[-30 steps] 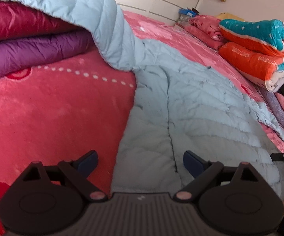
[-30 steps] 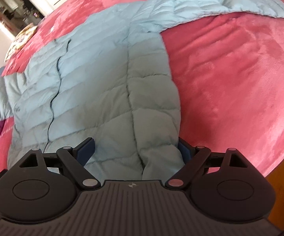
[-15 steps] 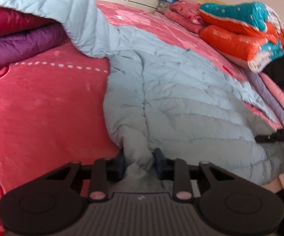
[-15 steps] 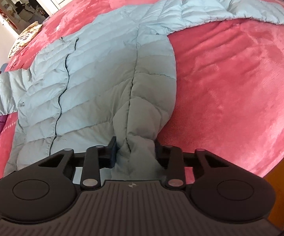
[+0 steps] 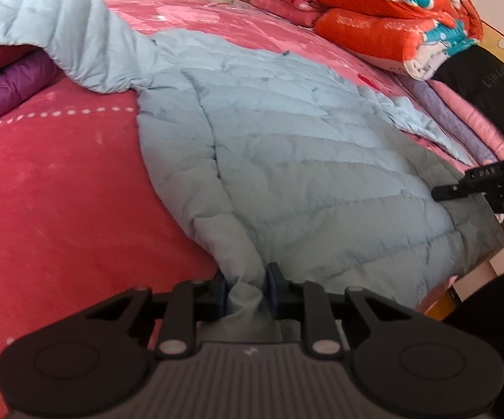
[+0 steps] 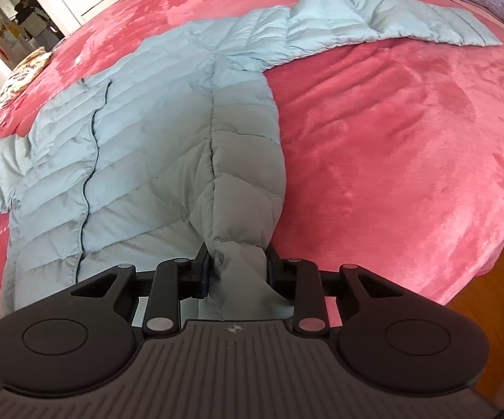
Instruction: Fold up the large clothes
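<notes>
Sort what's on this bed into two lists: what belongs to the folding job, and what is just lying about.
Part of the job:
- blue jacket, spread flat on the bed
- left gripper, jaws just closed on its hem
- right gripper, jaws just closed on its hem

Lying about:
- purple jacket
- orange quilt
- black garment
- pink blanket underneath

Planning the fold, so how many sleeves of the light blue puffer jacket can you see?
2. One sleeve drapes over the purple and red bedding at the far left; the other sleeve lies flat on the pink blanket, stretched to the right.
</notes>
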Demonstrator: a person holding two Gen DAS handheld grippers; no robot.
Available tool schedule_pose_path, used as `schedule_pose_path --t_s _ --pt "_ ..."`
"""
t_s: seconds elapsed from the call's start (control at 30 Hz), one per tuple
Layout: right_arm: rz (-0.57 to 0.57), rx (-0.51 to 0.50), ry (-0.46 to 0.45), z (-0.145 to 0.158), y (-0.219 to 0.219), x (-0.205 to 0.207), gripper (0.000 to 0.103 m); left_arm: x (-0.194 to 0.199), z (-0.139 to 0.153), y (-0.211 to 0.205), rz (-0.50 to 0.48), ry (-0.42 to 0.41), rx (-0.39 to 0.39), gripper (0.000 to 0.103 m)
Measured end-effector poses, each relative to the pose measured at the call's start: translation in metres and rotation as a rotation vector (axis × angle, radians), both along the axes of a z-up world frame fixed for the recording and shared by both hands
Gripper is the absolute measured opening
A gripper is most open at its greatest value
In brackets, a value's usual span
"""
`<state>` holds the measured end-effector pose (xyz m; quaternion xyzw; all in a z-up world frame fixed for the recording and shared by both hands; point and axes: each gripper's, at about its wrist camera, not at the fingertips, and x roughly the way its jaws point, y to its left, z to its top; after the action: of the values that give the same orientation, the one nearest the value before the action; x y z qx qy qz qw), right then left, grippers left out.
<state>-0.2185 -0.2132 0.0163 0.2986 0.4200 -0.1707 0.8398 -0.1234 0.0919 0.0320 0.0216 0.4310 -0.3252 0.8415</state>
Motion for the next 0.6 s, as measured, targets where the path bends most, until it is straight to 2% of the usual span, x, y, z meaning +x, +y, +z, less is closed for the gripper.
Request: schedule_pose_path --t_s 0.13,0.2,0.27,0.33,0.37,0.4,0.5,0.6 --pt "-0.001 0.023 0.002 -0.002 0.001 0.002 0.035 -0.004 0.001 -0.003 -0.025 -0.005 0.018 0.020" --pt "-0.001 0.033 -0.011 -0.001 0.000 0.002 0.043 -0.002 0.003 0.000 -0.013 0.012 0.014 0.020" --pt "-0.013 0.047 -0.037 0.001 -0.005 -0.003 0.056 -0.001 0.008 0.005 0.009 0.027 0.013 0.021" --pt "-0.018 0.060 -0.083 0.005 -0.009 -0.013 0.065 -0.004 0.016 0.011 0.018 0.004 0.020 0.022" --pt "-0.020 0.067 -0.111 0.007 -0.011 -0.018 0.074 -0.007 0.022 0.013 0.016 -0.017 0.030 0.027" --pt "-0.025 0.071 -0.140 0.010 -0.014 -0.023 0.077 -0.009 0.028 0.016 0.014 -0.038 0.039 0.032" --pt "-0.043 0.079 -0.228 0.016 -0.025 -0.040 0.082 -0.018 0.047 0.023 0.018 -0.115 0.055 0.043" --pt "-0.124 0.083 -0.322 0.018 -0.041 -0.058 0.085 -0.019 0.065 0.021 0.023 -0.179 0.061 0.053"
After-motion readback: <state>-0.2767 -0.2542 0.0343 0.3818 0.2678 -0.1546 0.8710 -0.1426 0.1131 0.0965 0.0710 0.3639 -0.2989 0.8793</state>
